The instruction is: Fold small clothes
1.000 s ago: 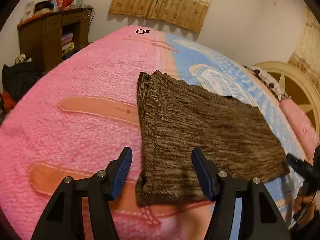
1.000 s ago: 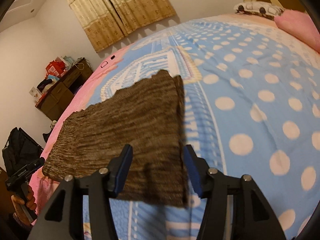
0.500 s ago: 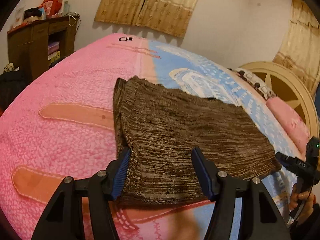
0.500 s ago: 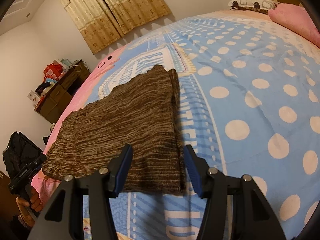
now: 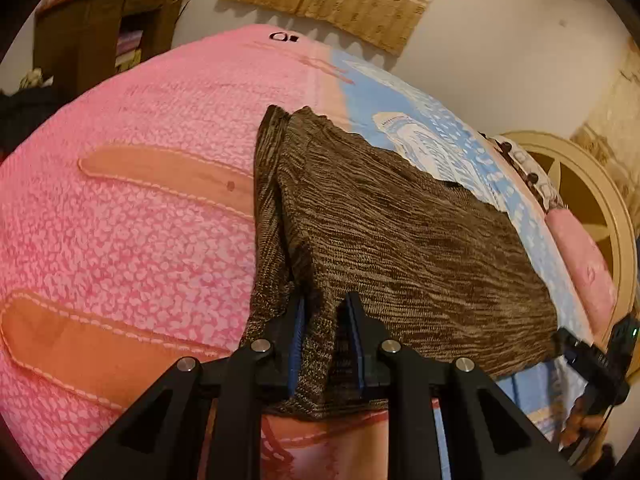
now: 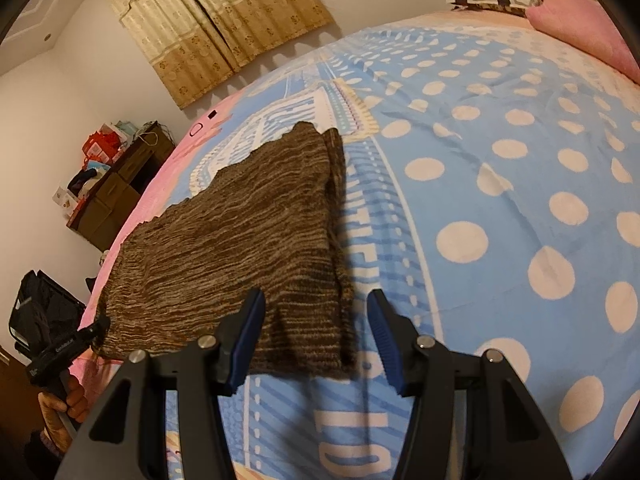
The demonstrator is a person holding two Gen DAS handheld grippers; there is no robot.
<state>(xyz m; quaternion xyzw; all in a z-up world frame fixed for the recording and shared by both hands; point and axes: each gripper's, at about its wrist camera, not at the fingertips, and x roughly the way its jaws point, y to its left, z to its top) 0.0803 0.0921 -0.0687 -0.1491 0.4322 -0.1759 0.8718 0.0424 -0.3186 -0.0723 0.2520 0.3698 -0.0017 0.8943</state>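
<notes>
Now the left claw [image 5: 325, 332], spread around the near-left corner of the brown knit garment [image 5: 400, 248] a second ago, is closing, its pads pinching a bunched fold. It points steeply down at the bed [image 5: 120, 220]. The right claw [image 6: 316, 336] hangs released, unchanged, astride the garment's near-right corner.

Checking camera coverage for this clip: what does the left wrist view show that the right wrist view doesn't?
Left wrist only: the left claw closing on the brown garment's bunched corner, over the pink half of the blanket.

Right wrist only: the right claw open astride the opposite corner, and the polka-dot area.

Both: the garment, curtains, wooden cabinet.
</notes>
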